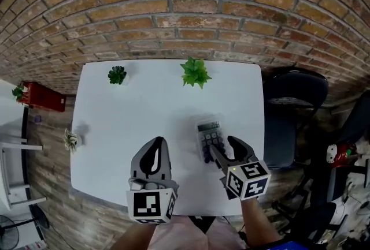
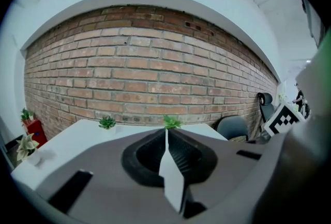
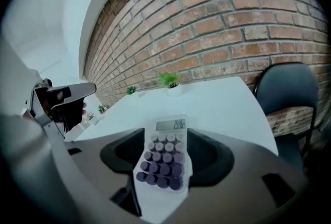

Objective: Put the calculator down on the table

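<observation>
The calculator (image 1: 208, 136), white with purple keys and a small display, lies flat on the white table (image 1: 144, 110) near its front right. My right gripper (image 1: 221, 145) is open, its jaws spread wide, one on each side of the calculator's near end. In the right gripper view the calculator (image 3: 164, 161) rests between the spread jaws of the right gripper (image 3: 168, 137) with its display away from me. My left gripper (image 1: 155, 144) hangs over the table's front edge, shut with nothing in it. In its own view the left gripper (image 2: 166, 132) has its jaws closed to a thin seam.
At the table's far edge stand a light green potted plant (image 1: 195, 72) and a smaller dark one (image 1: 117, 75). Another small plant (image 1: 71, 140) sits at the left edge. A dark chair (image 1: 292, 99) stands right of the table, before a brick wall (image 1: 185, 6).
</observation>
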